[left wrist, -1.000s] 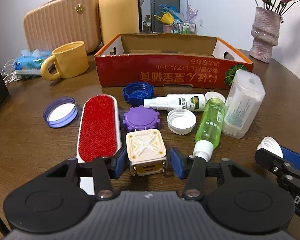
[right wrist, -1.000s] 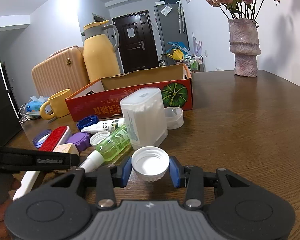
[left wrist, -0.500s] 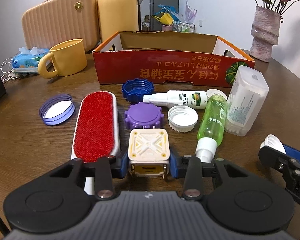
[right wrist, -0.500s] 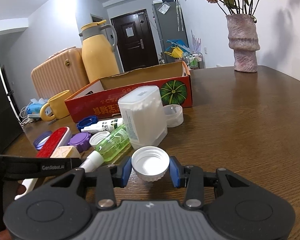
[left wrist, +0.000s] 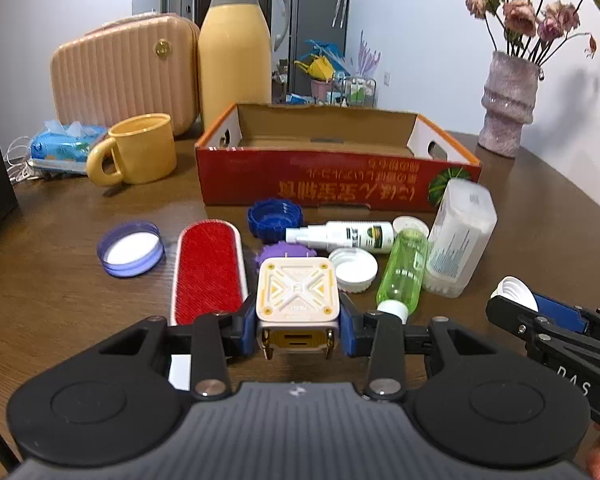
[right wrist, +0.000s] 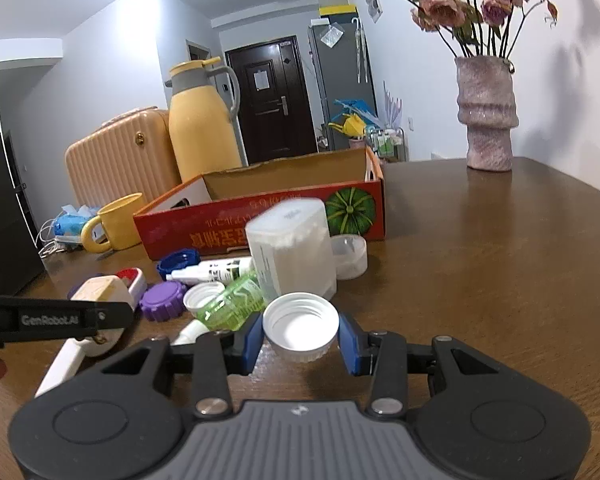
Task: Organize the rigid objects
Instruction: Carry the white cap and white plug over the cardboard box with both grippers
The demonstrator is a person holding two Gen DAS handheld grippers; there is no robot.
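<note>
Left tool clamped on square plug block, lifted

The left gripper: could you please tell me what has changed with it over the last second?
The left gripper closed its blue pads on the cream square plug adapter and lifted it off the brown wooden table. The right gripper stayed shut on the white ribbed plastic cap; nothing else moved.

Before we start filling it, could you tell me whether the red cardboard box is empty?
Apparently empty: the left wrist view shows only bare cardboard inside the red cardboard box, though its front wall hides the near floor.
</note>
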